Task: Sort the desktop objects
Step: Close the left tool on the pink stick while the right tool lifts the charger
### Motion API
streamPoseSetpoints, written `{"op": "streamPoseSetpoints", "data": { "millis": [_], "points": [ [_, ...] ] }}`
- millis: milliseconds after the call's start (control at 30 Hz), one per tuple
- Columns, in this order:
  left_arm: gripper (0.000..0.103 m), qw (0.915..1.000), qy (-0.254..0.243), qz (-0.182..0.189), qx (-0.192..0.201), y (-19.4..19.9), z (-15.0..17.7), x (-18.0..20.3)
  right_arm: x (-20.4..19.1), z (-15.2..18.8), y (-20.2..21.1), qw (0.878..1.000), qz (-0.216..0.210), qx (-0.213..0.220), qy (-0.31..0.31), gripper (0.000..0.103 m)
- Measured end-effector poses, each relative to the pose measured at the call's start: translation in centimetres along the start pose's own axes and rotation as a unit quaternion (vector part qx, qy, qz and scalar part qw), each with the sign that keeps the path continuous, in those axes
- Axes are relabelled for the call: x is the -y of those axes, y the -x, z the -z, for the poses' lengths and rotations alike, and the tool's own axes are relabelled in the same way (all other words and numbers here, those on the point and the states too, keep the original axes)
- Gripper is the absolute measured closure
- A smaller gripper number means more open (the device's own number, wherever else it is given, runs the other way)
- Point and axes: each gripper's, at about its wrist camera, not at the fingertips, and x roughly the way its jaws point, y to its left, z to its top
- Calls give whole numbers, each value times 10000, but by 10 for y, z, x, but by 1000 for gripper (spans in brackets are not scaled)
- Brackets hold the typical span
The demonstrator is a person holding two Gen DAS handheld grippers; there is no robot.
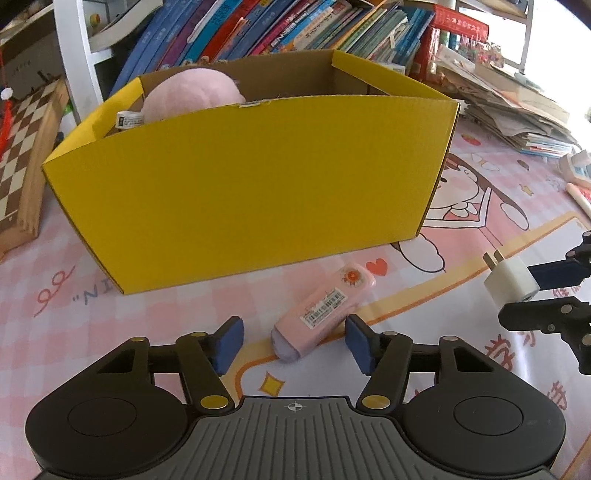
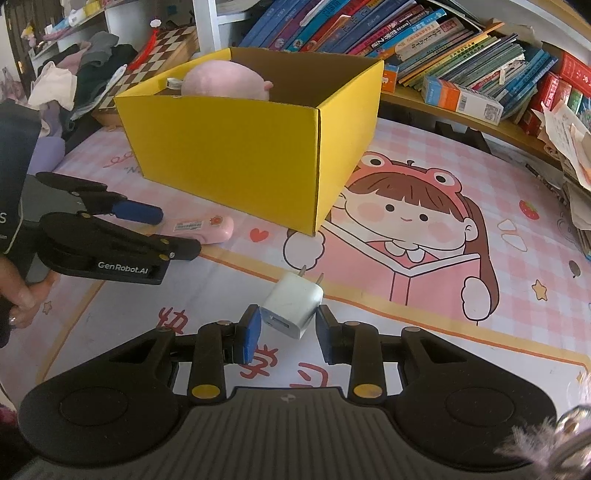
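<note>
A yellow cardboard box point(image 1: 251, 192) stands on the pink cartoon mat, with a pink plush toy point(image 1: 192, 94) inside; the box also shows in the right wrist view point(image 2: 236, 155). A pink stick-shaped case point(image 1: 323, 312) with a barcode label lies on the mat in front of the box. My left gripper point(image 1: 291, 345) is open, its blue pads on either side of the case's near end. A white plug charger point(image 2: 293, 304) sits between the blue pads of my right gripper point(image 2: 290, 334), which look closed against its sides. The charger also shows in the left wrist view point(image 1: 511, 280).
A wooden chessboard point(image 1: 22, 158) stands left of the box. Leaning books point(image 2: 424, 33) fill the shelf behind. A pile of papers and books point(image 1: 517, 107) lies at the right. A person's hand point(image 2: 18, 291) holds the left gripper.
</note>
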Motion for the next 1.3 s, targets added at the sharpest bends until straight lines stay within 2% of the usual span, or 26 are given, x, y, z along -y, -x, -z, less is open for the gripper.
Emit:
{"op": "streamPoseSetpoints", "data": {
  "millis": [100,333,400,767,833,900,1033,1067,1133,1200,1300],
  "points": [
    [46,10000,-30,13,26,0,0,2,0,0,0,10000,-19,6,2,73],
    [67,9998,-182,110,-46,1,-4,9,-2,0,0,10000,-27,22,27,73],
    [68,9997,-224,114,-66,1,-5,11,-2,1,1,10000,-21,26,18,73],
    [63,9970,-712,313,-39,-11,-20,17,-4,2,2,10000,-13,15,47,73],
    [53,9963,-788,329,-27,-14,-23,19,-4,2,2,10000,-4,9,49,73],
    [50,9956,-872,354,-14,-16,-25,20,-3,2,2,10000,14,6,33,73],
    [51,9945,-941,465,3,-20,-28,22,-2,2,2,10000,51,0,-24,73],
    [53,9944,-923,512,8,-21,-28,21,-1,3,3,10000,55,-1,-31,73],
    [68,9943,-862,634,2,-20,-27,20,-2,3,3,10000,60,2,-35,73],
    [77,9940,-873,652,-1,-18,-26,21,-3,3,3,10000,66,5,-36,73],
    [80,9943,-878,607,-21,-14,-22,23,-4,3,3,10000,66,9,-27,73]
  ]
}}
